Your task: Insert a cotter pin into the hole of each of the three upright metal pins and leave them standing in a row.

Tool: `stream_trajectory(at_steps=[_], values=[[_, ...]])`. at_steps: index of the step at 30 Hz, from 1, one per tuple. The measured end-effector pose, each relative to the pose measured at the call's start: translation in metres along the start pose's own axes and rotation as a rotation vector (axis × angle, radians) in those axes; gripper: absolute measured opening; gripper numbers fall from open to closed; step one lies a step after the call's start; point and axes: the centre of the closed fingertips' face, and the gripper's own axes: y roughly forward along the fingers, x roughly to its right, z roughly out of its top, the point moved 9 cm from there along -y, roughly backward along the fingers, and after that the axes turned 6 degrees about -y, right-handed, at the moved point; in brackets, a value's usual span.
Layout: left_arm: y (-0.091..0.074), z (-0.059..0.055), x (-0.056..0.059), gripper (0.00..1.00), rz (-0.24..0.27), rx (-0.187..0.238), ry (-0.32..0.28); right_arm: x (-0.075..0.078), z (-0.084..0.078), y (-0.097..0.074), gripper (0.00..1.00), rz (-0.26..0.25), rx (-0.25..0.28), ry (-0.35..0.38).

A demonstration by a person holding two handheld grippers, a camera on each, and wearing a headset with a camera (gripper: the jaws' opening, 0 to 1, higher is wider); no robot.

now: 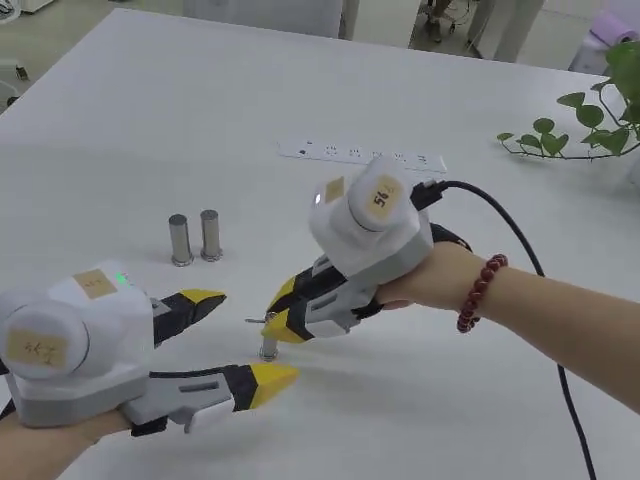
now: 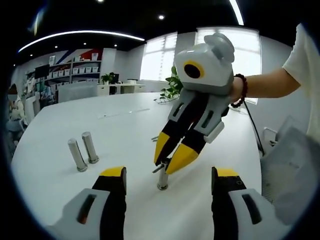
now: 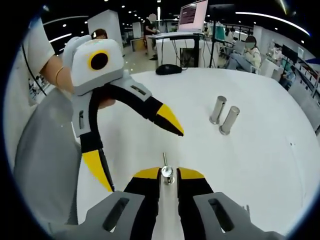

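Two pins (image 1: 181, 240) upright; cotter pin (image 1: 256, 320) at third pin (image 1: 268, 349).

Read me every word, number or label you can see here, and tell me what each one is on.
"56": sticker on top of the right gripper; it sits sideways, so the reading is uncertain.
Sticker on the left gripper: marks too blurred to read.
Monitor behind the table: text too small to read.
Power strip: no readable print.
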Motion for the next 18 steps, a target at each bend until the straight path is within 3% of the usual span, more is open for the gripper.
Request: stream_trajectory(at_steps=[5,18], values=[[-0.005,0.001,0.004,0.74,-0.003,0.004,-0.013,-0.002,-0.001,0.002,0.12,-0.002,0.012,-0.007],[-0.017,0.005,0.008,0.76,0.013,0.019,-0.001,-0.002,-0.001,0.002,0.11,-0.037,0.038,0.015]])
